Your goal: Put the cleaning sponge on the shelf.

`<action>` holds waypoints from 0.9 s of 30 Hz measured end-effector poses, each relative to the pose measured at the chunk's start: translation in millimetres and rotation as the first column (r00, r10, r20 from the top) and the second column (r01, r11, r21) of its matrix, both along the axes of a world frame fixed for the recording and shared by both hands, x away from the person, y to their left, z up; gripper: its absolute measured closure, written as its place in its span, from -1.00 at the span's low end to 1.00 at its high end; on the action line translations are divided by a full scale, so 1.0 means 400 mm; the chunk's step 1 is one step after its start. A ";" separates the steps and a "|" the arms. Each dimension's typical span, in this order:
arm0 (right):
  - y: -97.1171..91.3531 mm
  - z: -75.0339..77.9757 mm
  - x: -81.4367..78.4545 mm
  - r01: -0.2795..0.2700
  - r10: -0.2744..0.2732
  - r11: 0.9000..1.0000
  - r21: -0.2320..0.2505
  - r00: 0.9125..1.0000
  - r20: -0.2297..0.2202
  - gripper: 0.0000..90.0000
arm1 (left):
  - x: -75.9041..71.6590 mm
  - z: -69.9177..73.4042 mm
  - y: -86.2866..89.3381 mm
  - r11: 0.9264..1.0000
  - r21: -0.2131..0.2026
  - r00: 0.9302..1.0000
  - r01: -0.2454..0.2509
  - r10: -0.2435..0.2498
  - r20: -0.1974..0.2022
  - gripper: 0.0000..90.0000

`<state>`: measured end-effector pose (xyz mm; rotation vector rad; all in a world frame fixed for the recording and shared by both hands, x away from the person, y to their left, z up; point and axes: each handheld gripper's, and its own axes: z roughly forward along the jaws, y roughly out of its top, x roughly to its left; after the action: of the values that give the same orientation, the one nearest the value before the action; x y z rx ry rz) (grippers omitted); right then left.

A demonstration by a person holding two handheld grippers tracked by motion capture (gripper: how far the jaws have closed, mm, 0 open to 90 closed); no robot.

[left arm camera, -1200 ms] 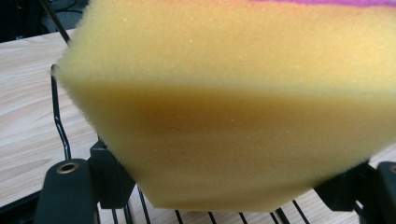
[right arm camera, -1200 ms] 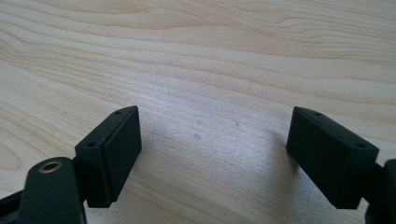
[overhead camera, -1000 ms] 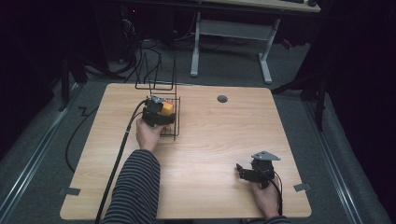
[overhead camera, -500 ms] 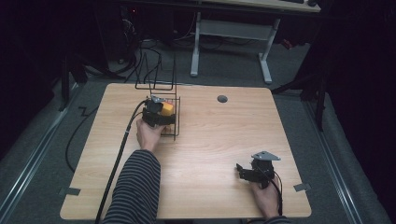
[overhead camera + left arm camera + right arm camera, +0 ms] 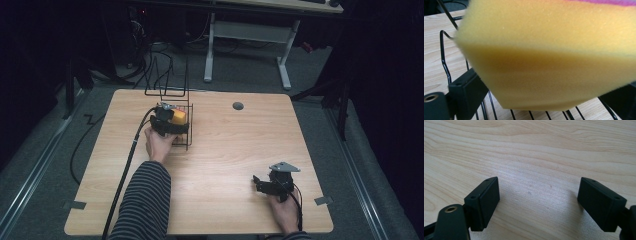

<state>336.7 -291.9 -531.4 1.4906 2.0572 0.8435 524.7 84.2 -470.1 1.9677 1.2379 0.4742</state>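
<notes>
A yellow sponge (image 5: pixel 179 116) with a purple top layer sits in a black wire rack (image 5: pixel 186 139) at the back left of the wooden table (image 5: pixel 225 150). My left gripper (image 5: pixel 167 122) reaches into the rack from the near side. In the left gripper view the sponge (image 5: pixel 544 62) lies between the jaws of the left gripper (image 5: pixel 544 100) over the rack wires (image 5: pixel 445 65). Those jaws have just been opening and stand apart beside the sponge. My right gripper (image 5: pixel 260 184) rests open near the front right edge; the right gripper (image 5: pixel 539 202) has bare wood between its jaws.
A tall wire part of the rack (image 5: pixel 167 80) rises at the table's back edge. A round grey grommet (image 5: pixel 238 106) sits at the back centre. A cable (image 5: pixel 131 155) trails from the left gripper. A white desk frame (image 5: pixel 250 35) stands beyond the table.
</notes>
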 end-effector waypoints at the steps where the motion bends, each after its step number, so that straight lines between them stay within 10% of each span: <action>1: 0.000 0.000 0.000 -0.001 0.001 1.000 -0.001 1.000 0.000 -0.60 | -0.001 0.001 0.000 1.000 -0.003 1.000 0.001 -0.001 -0.002 -0.92; 27: 0.000 0.000 0.000 -0.001 0.001 1.000 -0.001 1.000 0.000 -0.60 | -0.056 0.042 0.016 0.998 -0.031 0.998 0.062 -0.061 0.029 -1.00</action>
<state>336.8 -292.0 -531.4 1.4897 2.0581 0.8426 502.2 90.8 -453.2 1.9603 1.1572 0.4471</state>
